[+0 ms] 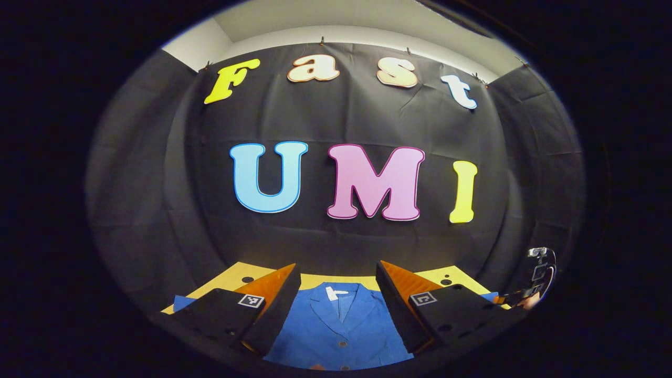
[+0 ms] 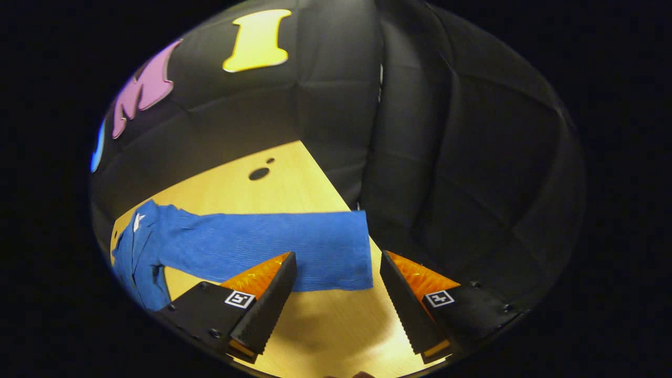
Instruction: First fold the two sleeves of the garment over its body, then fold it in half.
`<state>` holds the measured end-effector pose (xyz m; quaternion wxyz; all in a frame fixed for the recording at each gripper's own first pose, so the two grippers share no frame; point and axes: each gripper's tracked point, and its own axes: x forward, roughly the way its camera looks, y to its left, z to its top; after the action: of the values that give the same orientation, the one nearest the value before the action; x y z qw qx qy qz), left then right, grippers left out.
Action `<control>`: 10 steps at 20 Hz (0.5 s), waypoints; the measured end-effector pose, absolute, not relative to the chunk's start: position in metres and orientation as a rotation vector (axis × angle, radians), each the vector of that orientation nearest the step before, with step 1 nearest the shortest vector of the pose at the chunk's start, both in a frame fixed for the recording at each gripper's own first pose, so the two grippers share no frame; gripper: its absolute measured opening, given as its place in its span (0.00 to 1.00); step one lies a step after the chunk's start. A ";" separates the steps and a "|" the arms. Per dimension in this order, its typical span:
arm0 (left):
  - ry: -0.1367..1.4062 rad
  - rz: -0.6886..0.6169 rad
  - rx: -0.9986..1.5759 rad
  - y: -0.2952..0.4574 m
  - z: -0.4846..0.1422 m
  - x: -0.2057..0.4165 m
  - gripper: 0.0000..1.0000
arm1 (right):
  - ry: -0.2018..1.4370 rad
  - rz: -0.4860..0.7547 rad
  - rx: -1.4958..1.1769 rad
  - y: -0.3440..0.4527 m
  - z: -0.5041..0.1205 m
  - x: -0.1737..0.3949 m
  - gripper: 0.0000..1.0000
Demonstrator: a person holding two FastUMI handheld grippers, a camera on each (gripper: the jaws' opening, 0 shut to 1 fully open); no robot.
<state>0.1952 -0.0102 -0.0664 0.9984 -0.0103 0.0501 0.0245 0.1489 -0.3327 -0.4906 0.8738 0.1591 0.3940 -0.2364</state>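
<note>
A blue button-front jacket (image 1: pixel 338 328) lies flat on a pale wooden table (image 1: pixel 236 275) in a black-draped booth, collar pointing away from the left gripper (image 1: pixel 336 307), whose fingers stand spread wide with nothing between them; the jacket's collar and front placket show directly ahead in the gap between the two fingers. At the far right of the left gripper view, the other gripper (image 1: pixel 538 275) hangs at the table's edge, well apart. In the right gripper view, the right gripper (image 2: pixel 338 294) hovers released, fingers parted, just above the table (image 2: pixel 294 184), with the cuff end of the jacket's outstretched sleeve (image 2: pixel 273 247) lying flat ahead of and between its fingertips; the sleeve runs off to its left toward the jacket body (image 2: pixel 134 257), the cuff reaching the table's edge
</note>
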 end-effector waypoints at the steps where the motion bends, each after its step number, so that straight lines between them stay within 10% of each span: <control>1: 0.103 0.048 -0.017 -0.013 -0.066 0.199 0.83 | 0.845 -0.505 0.356 -0.335 -0.501 0.149 0.95; 7: 0.123 0.004 0.052 -0.034 -0.075 0.221 0.83 | 0.872 -0.527 0.355 -0.334 -0.514 0.159 0.77; 10: 0.123 -0.009 0.034 -0.038 -0.075 0.222 0.83 | 0.894 -0.532 0.429 -0.327 -0.513 0.162 0.22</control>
<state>0.2216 -0.0382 -0.0748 0.9980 0.0170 0.0613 -0.0042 0.1623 -0.3268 -0.5130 0.8458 0.2035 0.4238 -0.2522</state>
